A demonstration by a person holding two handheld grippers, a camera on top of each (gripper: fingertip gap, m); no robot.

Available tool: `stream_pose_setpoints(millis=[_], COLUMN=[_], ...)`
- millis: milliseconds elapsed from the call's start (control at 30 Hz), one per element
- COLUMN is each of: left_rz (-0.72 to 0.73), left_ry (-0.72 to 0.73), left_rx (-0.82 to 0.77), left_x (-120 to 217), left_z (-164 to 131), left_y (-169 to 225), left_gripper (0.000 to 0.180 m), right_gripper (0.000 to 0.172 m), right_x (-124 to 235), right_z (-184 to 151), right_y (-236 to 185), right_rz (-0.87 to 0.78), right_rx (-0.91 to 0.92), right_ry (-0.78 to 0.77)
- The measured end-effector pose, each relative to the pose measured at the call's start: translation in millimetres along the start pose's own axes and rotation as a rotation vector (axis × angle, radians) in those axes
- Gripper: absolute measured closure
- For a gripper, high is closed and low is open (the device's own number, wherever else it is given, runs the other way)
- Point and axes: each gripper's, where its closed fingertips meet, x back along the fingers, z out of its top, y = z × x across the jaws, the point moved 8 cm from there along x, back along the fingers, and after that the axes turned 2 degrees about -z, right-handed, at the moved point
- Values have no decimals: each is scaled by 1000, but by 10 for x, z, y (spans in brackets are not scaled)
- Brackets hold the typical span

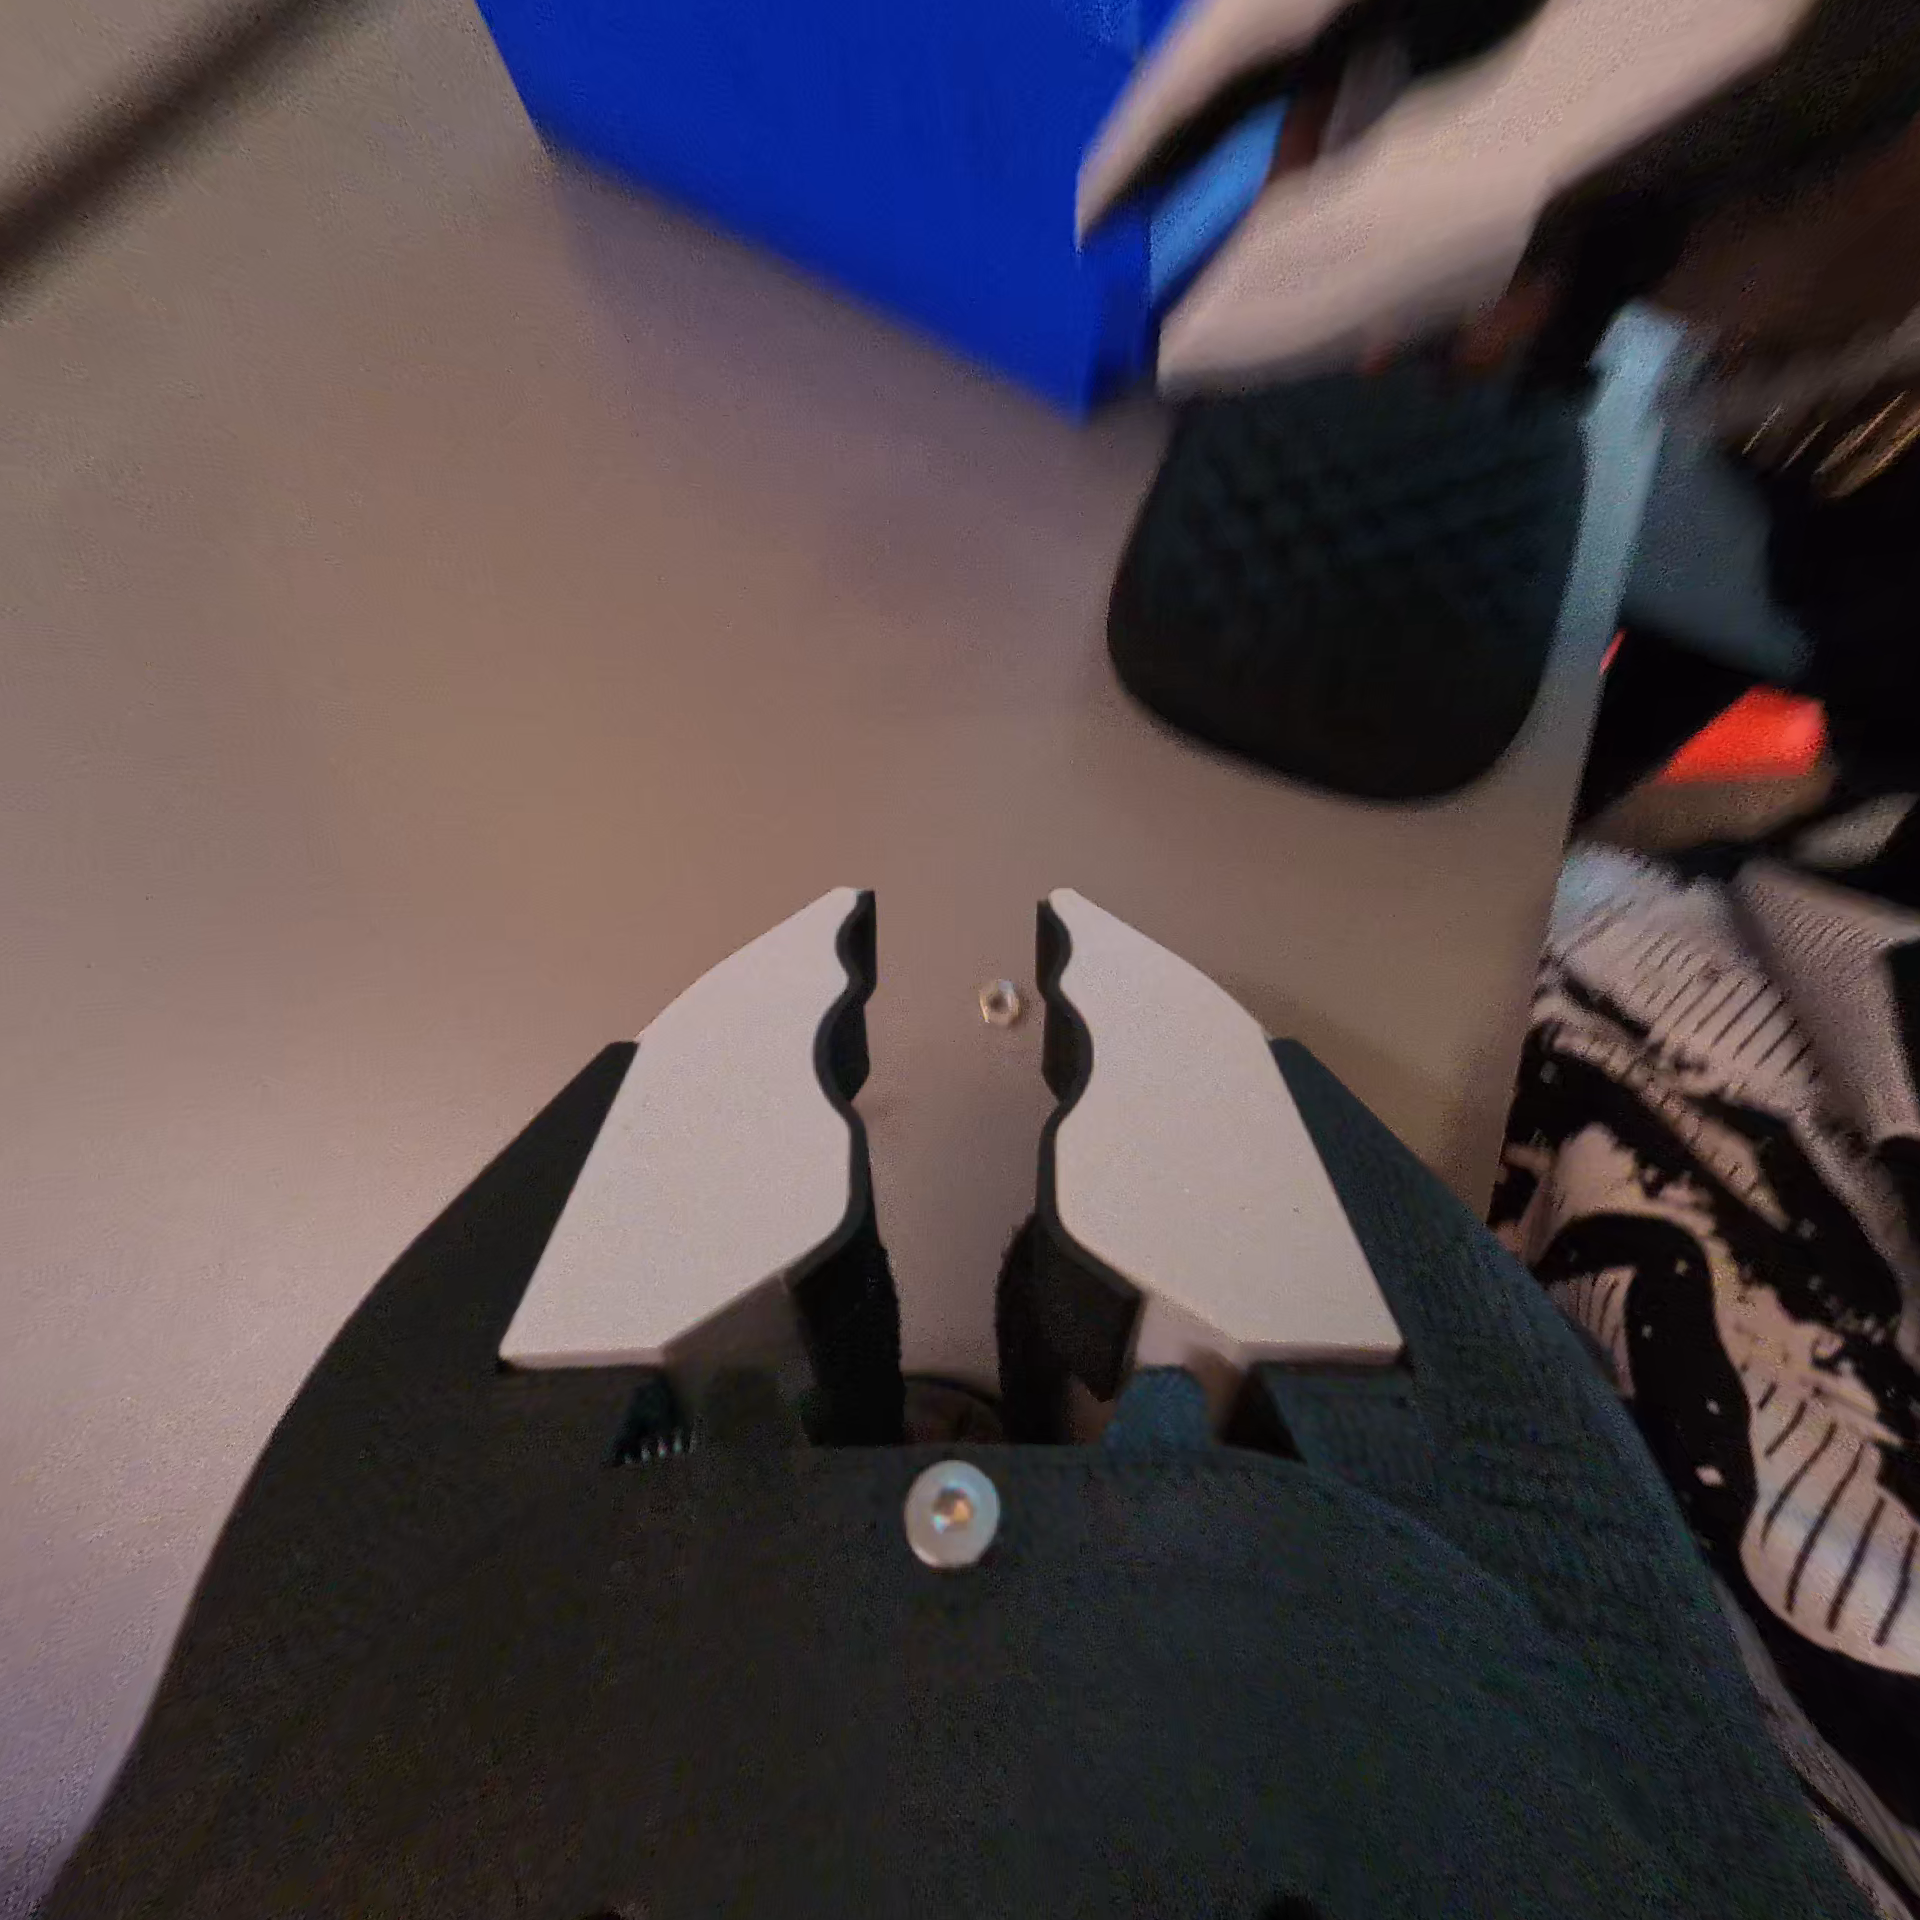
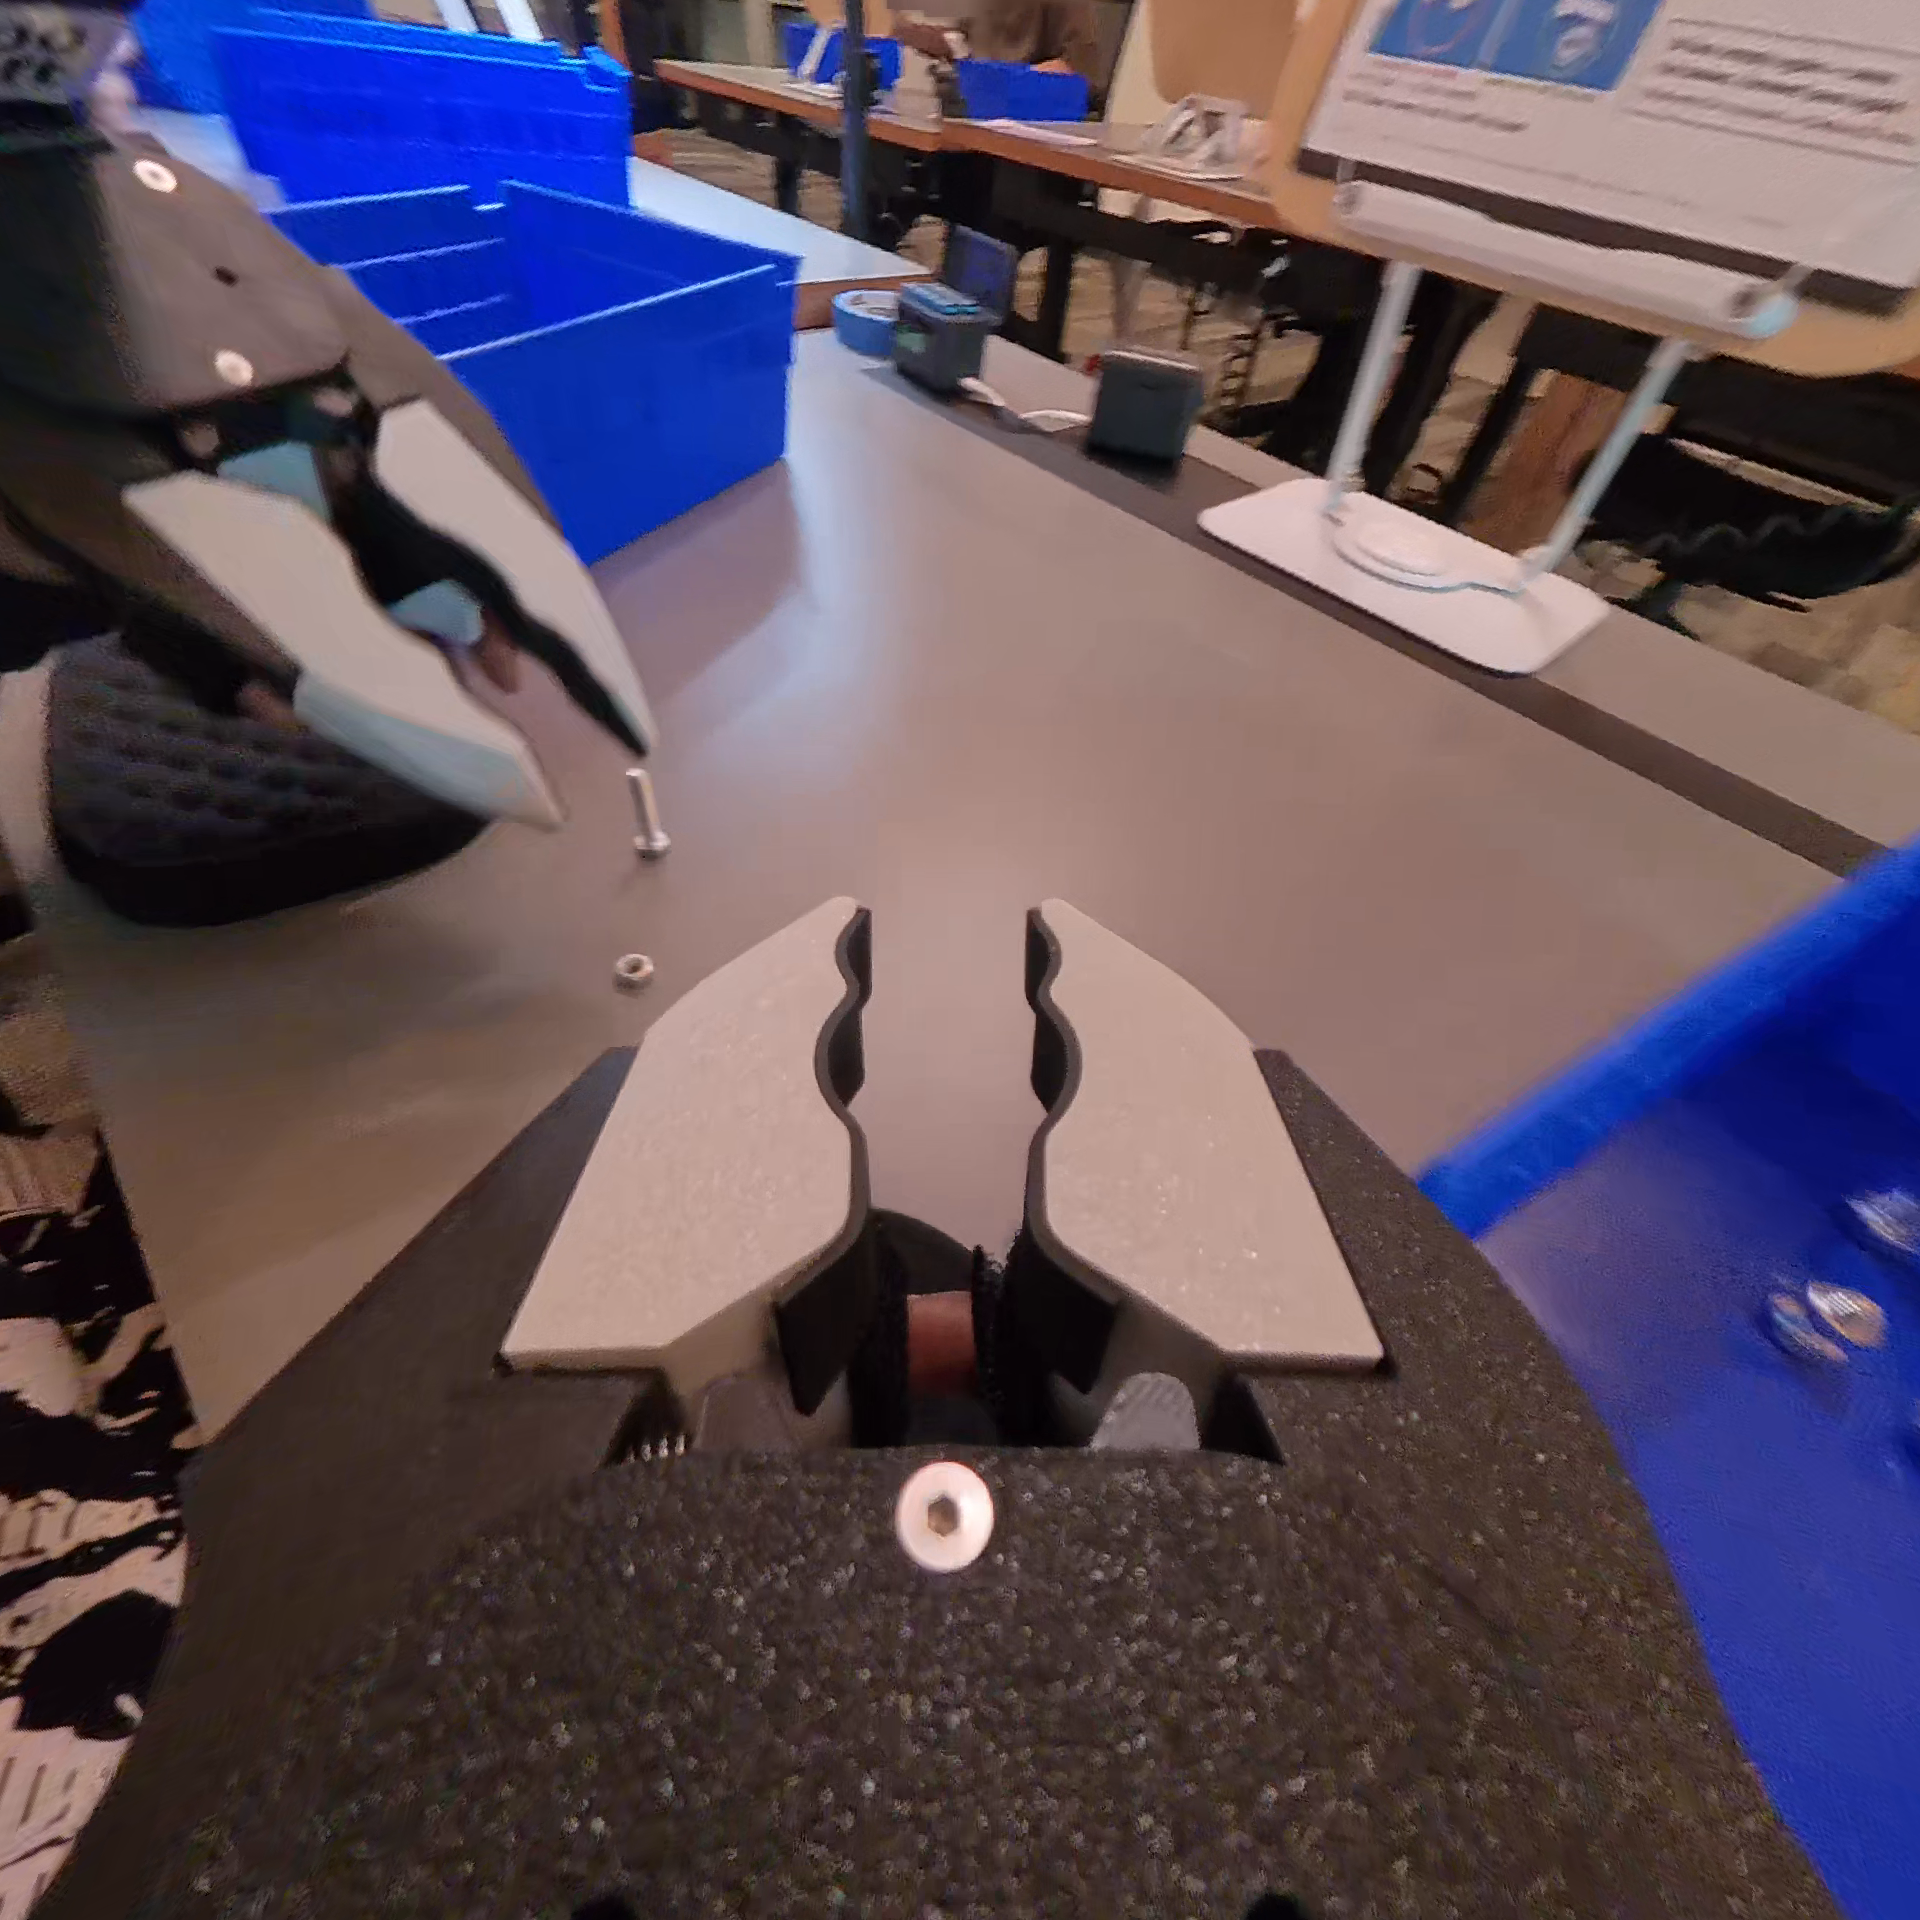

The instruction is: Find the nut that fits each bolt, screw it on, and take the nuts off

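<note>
The left gripper [image 1: 956, 935] hangs over the grey table [image 1: 468, 727], jaws apart with nothing between them pressed. A small silver nut [image 1: 1000, 1004] lies on the table in the gap, nearer the right finger. Beyond stand a blue bin [image 1: 831, 187] and the blurred right gripper [image 1: 1351, 208].

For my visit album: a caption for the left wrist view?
Open left gripper poised over a small nut lying on the grey table.

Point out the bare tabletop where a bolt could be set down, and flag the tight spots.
Freest: the grey table ahead of the right gripper, bounded by the blue bin on the left and the white stand base on the far right. Crowded: lower left, where a bolt and nut lie below the open left gripper.
</note>
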Motion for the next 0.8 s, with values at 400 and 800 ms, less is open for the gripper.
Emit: stream_pose_setpoints(millis=[400, 800], left_rz=[-20, 171], left_ry=[723, 521], left_rx=[144, -29], left_x=[653, 470], left_z=[-457, -401], left_y=[-324, -162], left_gripper=[141, 137], right_gripper=[146, 166], right_x=[-1164, -1140], right_z=[32, 414], right_y=[-817, -691], right_rz=[399, 379], right_rx=[117, 84], right_ry=[-249, -194])
